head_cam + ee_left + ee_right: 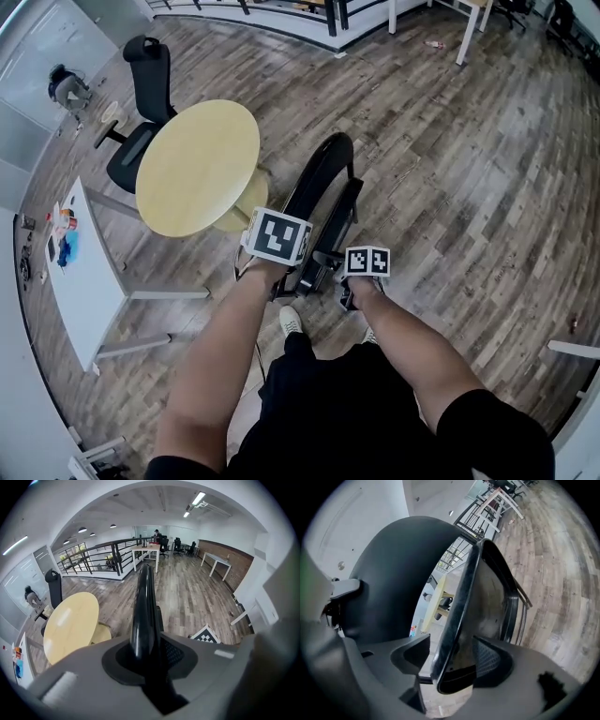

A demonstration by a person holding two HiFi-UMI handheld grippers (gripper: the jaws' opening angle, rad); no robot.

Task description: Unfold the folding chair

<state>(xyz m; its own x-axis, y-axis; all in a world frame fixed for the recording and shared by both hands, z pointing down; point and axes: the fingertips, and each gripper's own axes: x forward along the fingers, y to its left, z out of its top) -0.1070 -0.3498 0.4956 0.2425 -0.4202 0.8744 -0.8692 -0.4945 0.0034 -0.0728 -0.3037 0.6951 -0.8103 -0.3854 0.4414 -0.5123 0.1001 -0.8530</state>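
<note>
Left gripper view: finds the left hand-held gripper clamped on a glossy black frame tube of the black folding chair, both dark pads pressed against the tube and nothing else between them. Looks past that tube to a round pale-yellow wooden desk at the picture's left, a grey-brown wood-plank floor and a black metal railing farther off.

Right gripper view: finds the right hand-held gripper spread wide, jaws well apart, with a thin black edge of the chair standing between them. Leaves a clear gap between that edge and the pad at the picture's left; cannot tell whether the ribbed pad at the right touches it. Grips nothing.

Head view: places the folding chair on the floor directly in front of the person, just beside the round desk, seat panel lying close against the arched back frame. Puts 2 bare forearms reaching down to the chair's near end, left hand-held gripper on the frame, right hand-held gripper just beside it at the seat side. Shows 1 white shoe below the 2 marker cubes. Also shows a black office chair behind the round desk, a long white desk at the left edge, and a person crouched far off by the wall.
</note>
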